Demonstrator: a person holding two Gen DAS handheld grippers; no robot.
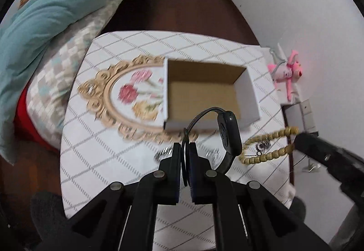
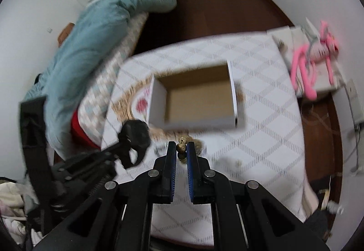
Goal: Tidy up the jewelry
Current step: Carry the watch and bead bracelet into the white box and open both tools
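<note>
An open white cardboard box (image 1: 246, 89) with a brown inside stands on the table; it also shows in the right wrist view (image 2: 159, 100). My left gripper (image 1: 184, 148) is shut on the strap of a black watch (image 1: 228, 135), held above the table just before the box. My right gripper (image 2: 182, 147) is shut on a tan wooden bead bracelet (image 2: 182, 148), also in front of the box. In the left wrist view the bracelet (image 1: 266, 155) hangs from the right gripper (image 1: 295, 141) at the right. The watch (image 2: 135, 135) shows at the left in the right wrist view.
A gold-framed oval tray (image 1: 109, 89) with painted flowers lies under and left of the box on the white checked tablecloth (image 1: 113, 160). A small item (image 1: 261, 147) lies on the cloth under the bracelet. A bed with a teal duvet (image 1: 56, 12) is left; a pink plush toy (image 1: 286, 73) is right.
</note>
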